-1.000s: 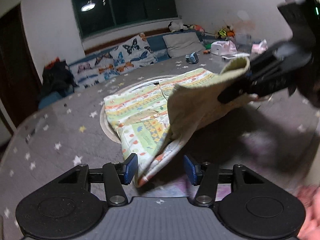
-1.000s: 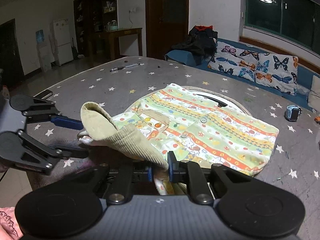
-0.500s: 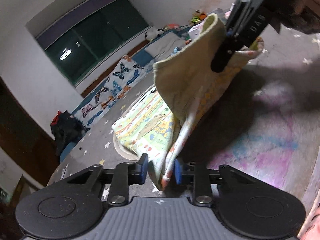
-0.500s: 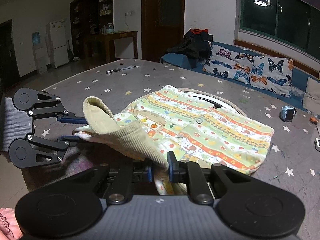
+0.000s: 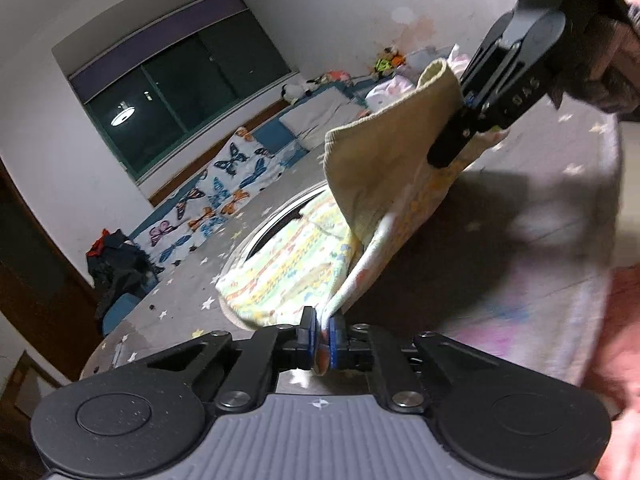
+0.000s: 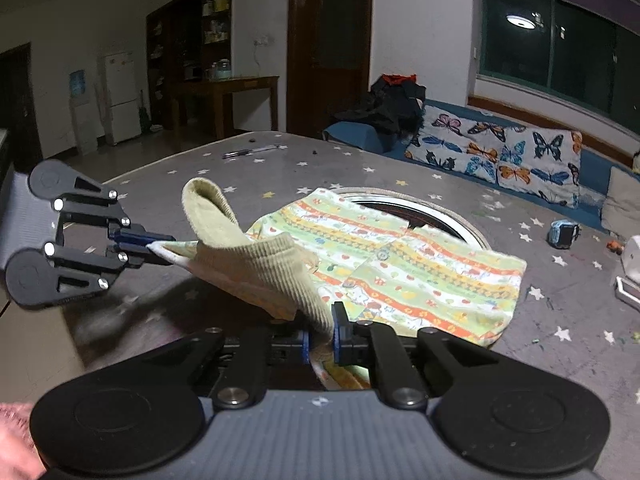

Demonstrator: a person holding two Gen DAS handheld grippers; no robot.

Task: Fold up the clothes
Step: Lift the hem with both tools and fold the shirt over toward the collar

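Observation:
A small patterned shirt (image 6: 420, 272) with a pale yellow ribbed collar (image 6: 256, 264) lies on the grey star-print table (image 6: 560, 320). Its near edge is lifted off the table. My left gripper (image 5: 324, 338) is shut on one corner of the shirt (image 5: 296, 264); it also shows in the right wrist view (image 6: 154, 248). My right gripper (image 6: 320, 338) is shut on the collar end; in the left wrist view (image 5: 466, 120) it holds the cloth high at the upper right.
A round white-rimmed opening (image 6: 420, 212) lies under the shirt's far side. A pen (image 6: 250, 152) lies at the table's far edge, a small blue object (image 6: 564, 234) at the right. A butterfly-print sofa (image 6: 500, 156) stands behind.
My left gripper has closed on the shirt's corner and tilted. Both grippers have lifted the near edge higher off the table.

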